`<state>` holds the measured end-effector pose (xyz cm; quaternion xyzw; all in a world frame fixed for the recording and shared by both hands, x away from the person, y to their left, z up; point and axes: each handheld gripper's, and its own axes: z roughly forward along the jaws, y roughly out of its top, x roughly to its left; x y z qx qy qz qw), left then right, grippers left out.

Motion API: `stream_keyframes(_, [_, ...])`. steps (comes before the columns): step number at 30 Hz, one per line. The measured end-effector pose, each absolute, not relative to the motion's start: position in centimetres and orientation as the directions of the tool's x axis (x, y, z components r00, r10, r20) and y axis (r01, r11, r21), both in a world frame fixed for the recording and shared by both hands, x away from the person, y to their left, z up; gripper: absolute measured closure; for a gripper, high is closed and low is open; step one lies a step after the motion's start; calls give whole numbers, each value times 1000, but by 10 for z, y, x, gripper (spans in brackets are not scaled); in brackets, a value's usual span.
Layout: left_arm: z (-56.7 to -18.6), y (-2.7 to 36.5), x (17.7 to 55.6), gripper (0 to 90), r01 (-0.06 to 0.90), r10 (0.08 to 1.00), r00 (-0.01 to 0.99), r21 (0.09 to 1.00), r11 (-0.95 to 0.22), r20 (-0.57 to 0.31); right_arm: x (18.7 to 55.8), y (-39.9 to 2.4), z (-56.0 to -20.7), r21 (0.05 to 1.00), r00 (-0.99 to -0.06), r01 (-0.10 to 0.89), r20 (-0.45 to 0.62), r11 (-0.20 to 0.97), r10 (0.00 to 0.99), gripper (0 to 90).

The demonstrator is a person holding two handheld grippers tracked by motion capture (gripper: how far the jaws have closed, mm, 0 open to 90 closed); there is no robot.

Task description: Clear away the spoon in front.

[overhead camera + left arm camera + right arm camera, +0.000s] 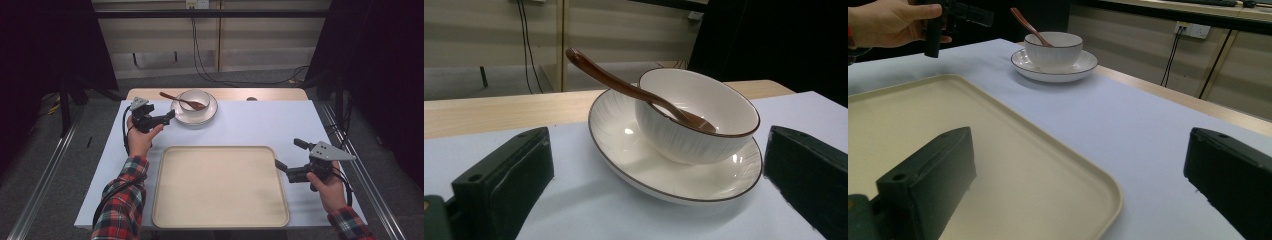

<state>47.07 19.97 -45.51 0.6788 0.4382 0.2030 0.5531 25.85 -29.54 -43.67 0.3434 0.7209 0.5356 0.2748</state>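
Bowl (194, 101), wooden spoon (182, 100) inside, on saucer (210, 114), upper centre of frame. Just right of my left hand-held gripper (171, 114), jaws wide, empty; spoon handle points upper left. Right hand-held gripper (289, 154) open, empty, beside tray (220, 220).

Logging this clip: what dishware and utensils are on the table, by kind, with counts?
Bowl: 1
Plate under the bowl: 1
Brown spoon resting in the bowl: 1
Beige tray, nothing on it: 1
Total: 4
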Motion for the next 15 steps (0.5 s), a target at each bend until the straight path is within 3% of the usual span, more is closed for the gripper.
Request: stream_keyframes(15, [-455,185,486,14,375,821,528,927,3,-216,257,-295,-437,961,-620,198,-29,192,784,0])
